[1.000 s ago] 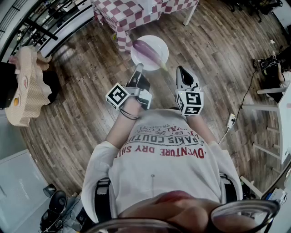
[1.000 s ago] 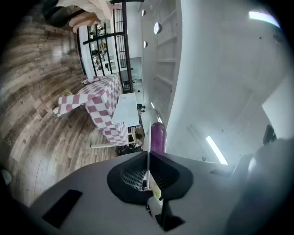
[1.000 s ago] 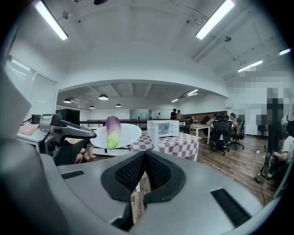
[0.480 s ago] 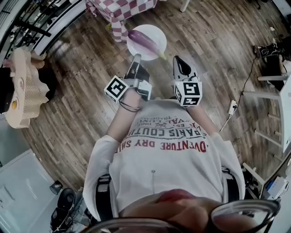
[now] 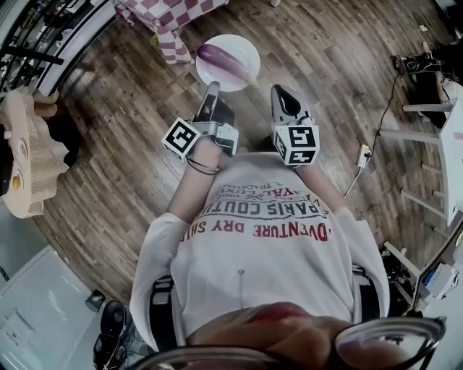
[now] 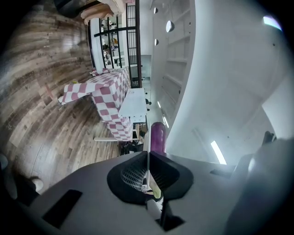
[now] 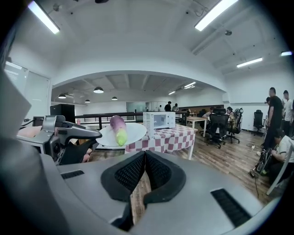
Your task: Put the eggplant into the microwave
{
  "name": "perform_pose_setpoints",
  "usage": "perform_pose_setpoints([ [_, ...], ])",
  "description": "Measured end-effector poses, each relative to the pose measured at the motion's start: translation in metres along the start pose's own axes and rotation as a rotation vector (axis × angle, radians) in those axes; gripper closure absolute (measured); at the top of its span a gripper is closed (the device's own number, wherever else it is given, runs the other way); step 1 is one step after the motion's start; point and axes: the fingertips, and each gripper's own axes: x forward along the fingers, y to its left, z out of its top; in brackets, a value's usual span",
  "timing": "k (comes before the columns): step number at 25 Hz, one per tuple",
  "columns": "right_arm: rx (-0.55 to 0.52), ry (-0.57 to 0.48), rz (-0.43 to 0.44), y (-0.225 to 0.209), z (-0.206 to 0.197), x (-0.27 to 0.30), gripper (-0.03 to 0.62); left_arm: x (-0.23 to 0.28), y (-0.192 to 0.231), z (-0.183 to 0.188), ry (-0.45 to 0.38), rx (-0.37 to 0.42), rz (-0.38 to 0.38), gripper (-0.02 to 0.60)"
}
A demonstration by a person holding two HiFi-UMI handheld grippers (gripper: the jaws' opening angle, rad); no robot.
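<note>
A purple eggplant (image 5: 215,55) with a green stem end lies on a white plate (image 5: 242,71) held out over the wooden floor. My left gripper (image 5: 210,88) is shut on the plate's near rim. In the left gripper view the plate (image 6: 148,137) shows edge-on between the closed pads, with the eggplant (image 6: 157,137) beyond them. My right gripper (image 5: 279,92) is beside it, shut and empty. In the right gripper view, past the closed gripper (image 7: 144,157), the plate (image 7: 131,132) with the eggplant (image 7: 118,128) hangs in front of a white microwave (image 7: 159,120) on a checked table (image 7: 172,136).
The red-and-white checked table (image 5: 165,16) stands ahead to the left. Black shelving (image 6: 115,46) is behind it. Office chairs and seated people (image 7: 225,126) are to the right, with someone standing (image 7: 275,112). A cable and power strip (image 5: 364,155) lie on the floor at right.
Both grippers and the plate with the eggplant have moved forward, toward the checked table. The left grip on the plate is unchanged and the right gripper stays shut.
</note>
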Motion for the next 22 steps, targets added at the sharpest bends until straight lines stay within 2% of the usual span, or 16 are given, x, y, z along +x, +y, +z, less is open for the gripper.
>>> perform_pose_setpoints([
  [8,0.023,0.002,0.035,-0.062,-0.003,0.042,0.568,0.073,0.011,-0.022,0.001,0.013,0.021,0.546],
  [13,0.067,-0.004,0.087,-0.124,0.012,0.076,0.568,0.141,0.006,-0.039,-0.021,0.040,0.018,0.546],
  [18,0.008,-0.018,0.140,-0.198,0.040,0.111,0.568,0.220,0.002,-0.059,-0.075,0.059,0.034,0.546],
  [22,-0.066,-0.036,0.174,-0.252,0.058,0.137,0.568,0.276,-0.007,-0.081,-0.112,0.042,0.010,0.546],
])
